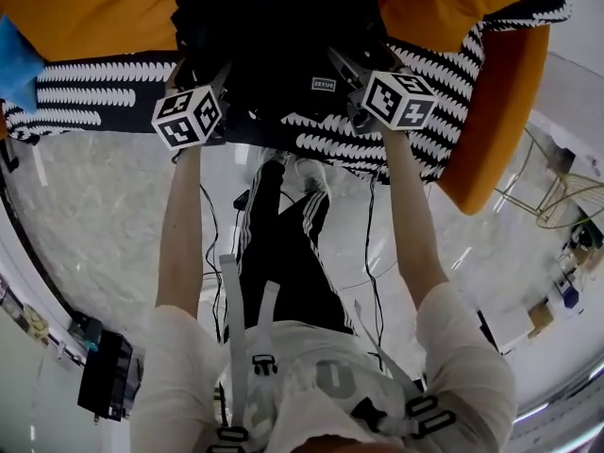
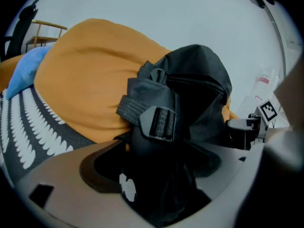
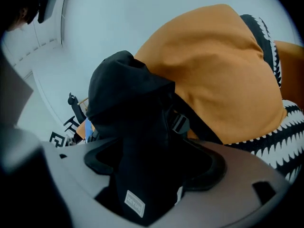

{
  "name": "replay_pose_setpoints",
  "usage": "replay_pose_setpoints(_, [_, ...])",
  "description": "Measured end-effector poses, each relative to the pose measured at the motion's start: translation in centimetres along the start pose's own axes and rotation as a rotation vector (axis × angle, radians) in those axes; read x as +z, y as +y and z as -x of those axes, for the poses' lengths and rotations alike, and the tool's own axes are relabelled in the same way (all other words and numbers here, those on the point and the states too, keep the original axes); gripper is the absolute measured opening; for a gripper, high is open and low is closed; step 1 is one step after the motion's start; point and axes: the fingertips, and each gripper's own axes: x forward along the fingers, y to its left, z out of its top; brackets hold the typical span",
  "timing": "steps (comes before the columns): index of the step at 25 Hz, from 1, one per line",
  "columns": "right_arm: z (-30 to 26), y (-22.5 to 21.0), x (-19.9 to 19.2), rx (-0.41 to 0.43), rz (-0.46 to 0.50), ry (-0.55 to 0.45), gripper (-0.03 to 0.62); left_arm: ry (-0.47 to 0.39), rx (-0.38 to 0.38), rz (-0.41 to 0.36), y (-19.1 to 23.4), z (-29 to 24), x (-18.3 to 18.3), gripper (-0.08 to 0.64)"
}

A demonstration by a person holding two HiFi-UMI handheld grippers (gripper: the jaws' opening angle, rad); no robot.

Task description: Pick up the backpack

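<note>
The black backpack rests against the orange cushion, straight ahead of both claws. The left gripper is clamped on its dark fabric (just beneath a strap buckle). The right gripper pinches the fabric alongside.

White short-sleeved T-shirt, grey print on front. Grey harness straps, black buckles. Black trousers, white side stripes; white shoes. Thin black cables beside arms. Grey-beige bodies, dark jaw liners: left gripper, right gripper. White marker cubes, black square patterns.
</note>
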Motion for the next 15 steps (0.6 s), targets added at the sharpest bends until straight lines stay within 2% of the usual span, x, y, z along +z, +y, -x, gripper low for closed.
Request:
replay_pose_setpoints(3, [-0.5, -0.7, -0.4, -0.023, -0.004, -0.006, 0.387, 0.038, -0.027, -0.028, -0.4, -1.2, -1.1, 0.371])
replay_pose_setpoints(10, [-0.3, -1.1, -0.8, -0.083, 0.085, 0.016, 0.387, 0.047, -0.048, 0.015, -0.2, -2.5, -1.6, 0.357])
replay_pose_setpoints(12, [-0.2, -2.0, -1.6, -0.111, 0.067, 0.037, 0.388, 0.051, -0.071, 0.044, -0.3, -2.8, -1.8, 0.348])
replay_pose_setpoints(15, [-1.1, -2.8, -3.1, -0.09, 0.0, 0.064, 0.387, 0.058, -0.114, 0.094, -0.6, -3.0, -2.4, 0.323])
